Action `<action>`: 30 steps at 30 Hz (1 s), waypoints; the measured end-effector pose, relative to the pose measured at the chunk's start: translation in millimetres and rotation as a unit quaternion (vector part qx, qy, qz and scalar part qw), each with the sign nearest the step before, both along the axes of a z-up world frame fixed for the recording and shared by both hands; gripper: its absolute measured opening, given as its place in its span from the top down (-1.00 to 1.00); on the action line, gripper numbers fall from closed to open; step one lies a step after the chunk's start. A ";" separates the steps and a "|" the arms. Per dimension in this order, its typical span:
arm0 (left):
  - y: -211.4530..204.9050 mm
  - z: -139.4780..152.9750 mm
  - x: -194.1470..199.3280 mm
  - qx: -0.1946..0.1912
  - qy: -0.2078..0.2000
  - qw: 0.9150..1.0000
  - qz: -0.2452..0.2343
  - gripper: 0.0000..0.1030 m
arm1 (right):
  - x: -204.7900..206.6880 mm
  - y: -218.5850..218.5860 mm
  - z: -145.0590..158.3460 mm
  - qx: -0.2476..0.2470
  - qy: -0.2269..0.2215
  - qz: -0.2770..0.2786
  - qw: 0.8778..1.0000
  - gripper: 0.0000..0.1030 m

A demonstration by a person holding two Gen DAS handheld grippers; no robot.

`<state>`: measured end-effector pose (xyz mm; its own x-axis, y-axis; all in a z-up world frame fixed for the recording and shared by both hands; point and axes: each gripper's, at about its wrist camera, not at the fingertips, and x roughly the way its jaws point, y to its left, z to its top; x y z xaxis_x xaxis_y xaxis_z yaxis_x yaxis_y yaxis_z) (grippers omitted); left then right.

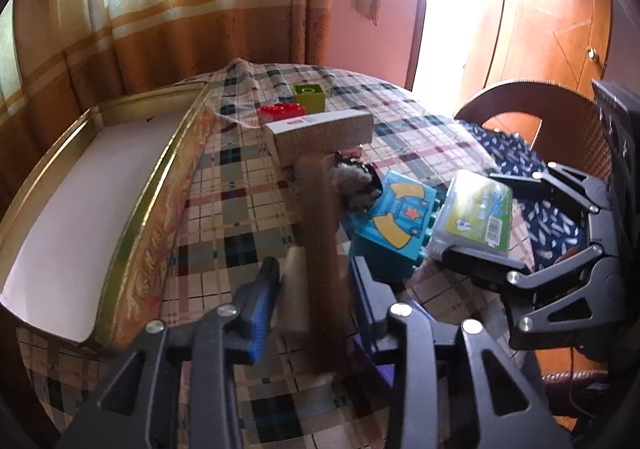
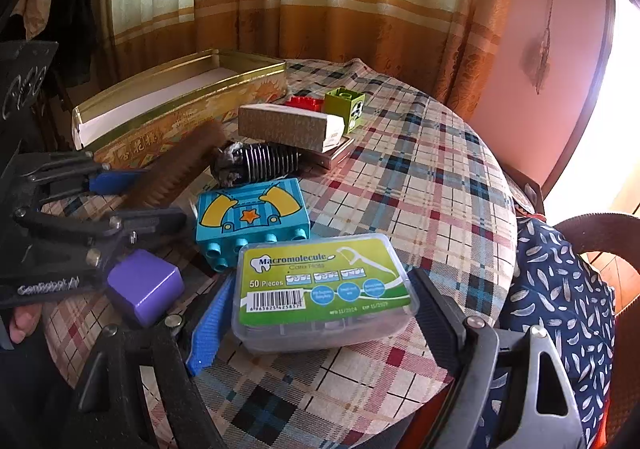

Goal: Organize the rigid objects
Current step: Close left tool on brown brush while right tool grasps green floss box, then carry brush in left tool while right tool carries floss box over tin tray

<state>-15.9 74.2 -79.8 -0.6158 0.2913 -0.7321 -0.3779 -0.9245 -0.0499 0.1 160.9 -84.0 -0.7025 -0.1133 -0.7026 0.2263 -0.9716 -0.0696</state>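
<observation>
A wooden-handled hairbrush (image 1: 324, 233) lies on the plaid table, its black bristled head (image 2: 260, 161) clogged with grey hair. My left gripper (image 1: 316, 285) has its pads against the handle; in the right wrist view the left gripper (image 2: 140, 201) sits at the left edge with the handle angled up out of it. A clear floss-pick box with a green label (image 2: 324, 285) is gripped across its width by my right gripper (image 2: 320, 313). It hangs tilted over the blue toy block (image 1: 400, 217). From the left wrist view the floss box (image 1: 476, 209) sits in the right gripper (image 1: 488, 225).
An open gold tin (image 1: 132, 217) lined in white stands at the left. Behind the brush are a cardboard box (image 2: 288, 125), a red brick (image 2: 304, 103) and a green brick (image 2: 344, 105). A purple block (image 2: 144, 285) lies near the table edge. A chair with blue patterned cloth (image 2: 560, 289) stands right.
</observation>
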 end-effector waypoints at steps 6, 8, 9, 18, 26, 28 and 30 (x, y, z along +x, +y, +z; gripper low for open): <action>-8.4 8.6 -0.1 0.008 0.015 1.000 0.011 0.74 | 4.4 4.5 11.3 -0.010 0.027 -0.007 1.000 -0.64; -10.8 11.3 -1.4 0.008 0.016 1.000 0.014 0.74 | 7.0 4.6 15.9 -0.011 0.039 -0.007 0.999 -0.64; -12.6 12.2 -2.2 0.010 0.018 1.000 0.017 0.74 | 8.7 4.4 18.5 -0.011 0.047 -0.007 0.999 -0.64; -28.3 25.4 -3.2 0.030 0.036 0.998 0.036 0.74 | 9.9 6.1 28.1 -0.022 0.072 -0.011 0.997 -0.64; -39.9 37.1 -2.2 0.045 0.054 0.996 0.049 0.74 | 13.9 3.7 33.7 -0.028 0.087 -0.008 0.996 -0.64; -40.8 39.3 -1.2 0.047 0.058 0.996 0.049 0.74 | 14.6 2.8 34.5 -0.030 0.089 -0.007 0.996 -0.64; -41.6 41.2 -0.1 0.046 0.063 0.996 0.051 0.74 | 14.7 1.8 35.2 -0.033 0.090 -0.005 0.995 -0.64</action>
